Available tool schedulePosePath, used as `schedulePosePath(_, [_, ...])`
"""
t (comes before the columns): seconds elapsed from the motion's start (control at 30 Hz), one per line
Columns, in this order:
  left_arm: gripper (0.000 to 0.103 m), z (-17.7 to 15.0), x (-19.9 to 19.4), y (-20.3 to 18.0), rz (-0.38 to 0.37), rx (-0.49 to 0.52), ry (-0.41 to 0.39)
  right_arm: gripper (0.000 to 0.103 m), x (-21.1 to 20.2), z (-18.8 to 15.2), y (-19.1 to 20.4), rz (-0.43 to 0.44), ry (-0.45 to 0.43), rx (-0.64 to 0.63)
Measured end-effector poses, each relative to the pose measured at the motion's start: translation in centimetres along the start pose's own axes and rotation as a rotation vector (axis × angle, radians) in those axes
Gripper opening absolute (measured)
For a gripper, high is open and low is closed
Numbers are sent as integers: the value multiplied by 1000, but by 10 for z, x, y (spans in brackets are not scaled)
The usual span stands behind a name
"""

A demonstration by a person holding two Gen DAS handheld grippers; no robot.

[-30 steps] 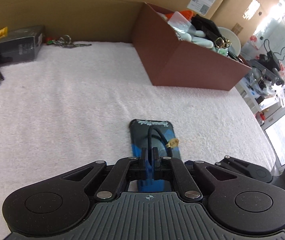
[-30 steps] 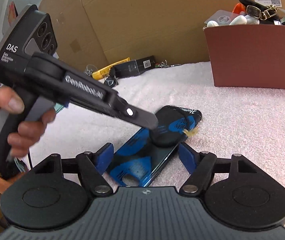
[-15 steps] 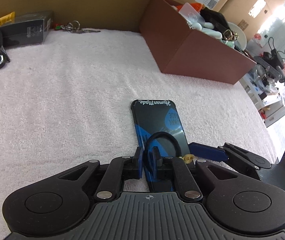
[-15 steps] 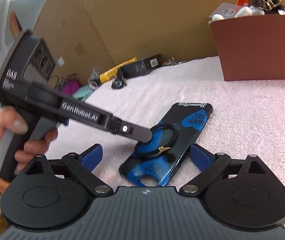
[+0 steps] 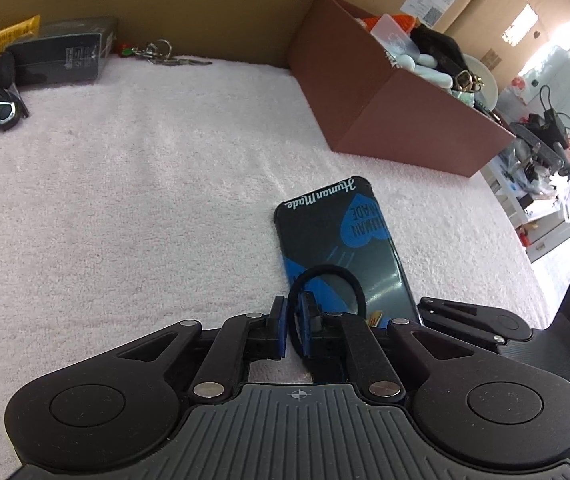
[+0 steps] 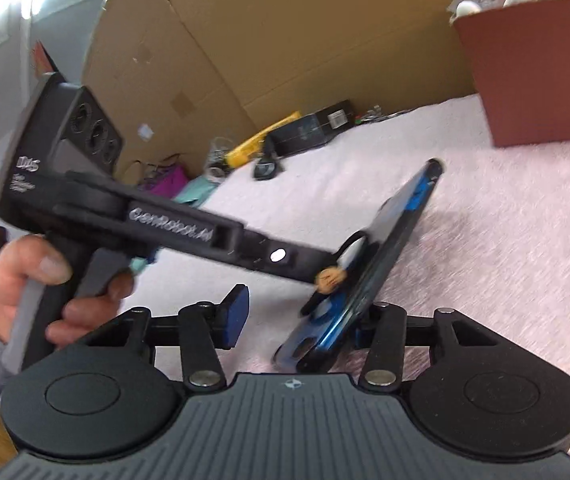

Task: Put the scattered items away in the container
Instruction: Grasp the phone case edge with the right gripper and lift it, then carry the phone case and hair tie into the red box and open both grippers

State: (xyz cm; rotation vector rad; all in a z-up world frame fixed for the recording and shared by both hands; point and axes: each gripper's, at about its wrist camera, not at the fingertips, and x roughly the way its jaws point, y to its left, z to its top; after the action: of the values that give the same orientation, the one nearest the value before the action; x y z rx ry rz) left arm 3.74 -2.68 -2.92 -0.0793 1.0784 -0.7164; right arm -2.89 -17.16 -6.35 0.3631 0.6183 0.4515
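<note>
Glossy black-and-blue phone case [image 6: 385, 256], tilted, between the closing jaws of the right gripper [image 6: 301, 320]. Left gripper [image 5: 293, 330]: jaws closing on a black elastic hair tie [image 5: 327, 276] looped over the case. Fluffy pink tabletop [image 5: 145, 200].

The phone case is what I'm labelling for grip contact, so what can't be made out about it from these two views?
- Phone case, right wrist view: motion blur smears its edges; whether the closing right tool touches it on both sides is unclear.
- Hair tie, left wrist view: its near part is hidden between the closing left tool fingers.
- Brown box: contents are small, partly cut off.
</note>
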Motion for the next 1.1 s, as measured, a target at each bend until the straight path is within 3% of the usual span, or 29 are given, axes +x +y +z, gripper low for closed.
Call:
schedulePosePath(0.07, [17, 0, 2, 2, -9, -19, 3, 23, 0, 3, 0, -21, 8, -4])
schedulePosePath(0.23, [17, 3, 5, -10, -29, -8, -11, 19, -7, -1, -3, -48, -21, 33])
schedulePosePath(0.33, [14, 5, 5, -29, -58, 28, 5, 11, -30, 5, -6, -54, -103, 13])
schedulePosePath(0.37, [14, 7, 4, -37, -62, 41, -3, 2, -40, 11, -4, -22, -136, 8])
schedulePosePath(0.47, [8, 21, 2, -56, -50, 42, -61, 3, -48, 29, 2, -85, -159, -23])
schedulePosePath(0.53, [8, 27, 21, -58, -36, 31, -33, 2, -47, 32, -23, -122, -156, 62])
schedulePosePath(0.6, [9, 26, 37, -59, -41, 5, 8, 3, -43, 30, -43, -67, -144, 171])
schedulePosePath(0.7, [8, 29, 32, -69, -78, 11, -14, 3, -49, 30, -44, -74, -173, 135])
schedulePosePath(0.9, [8, 76, -8, -114, -93, 83, -164, 4, -93, 62, -38, -63, -300, 98])
schedulePosePath(1.07, [9, 143, -18, -157, -85, 125, -282, 3, -124, 134, -55, -87, -409, 96])
schedulePosePath(1.1, [13, 155, -13, -164, -68, 133, -300, 3, -126, 148, -62, -97, -416, 114])
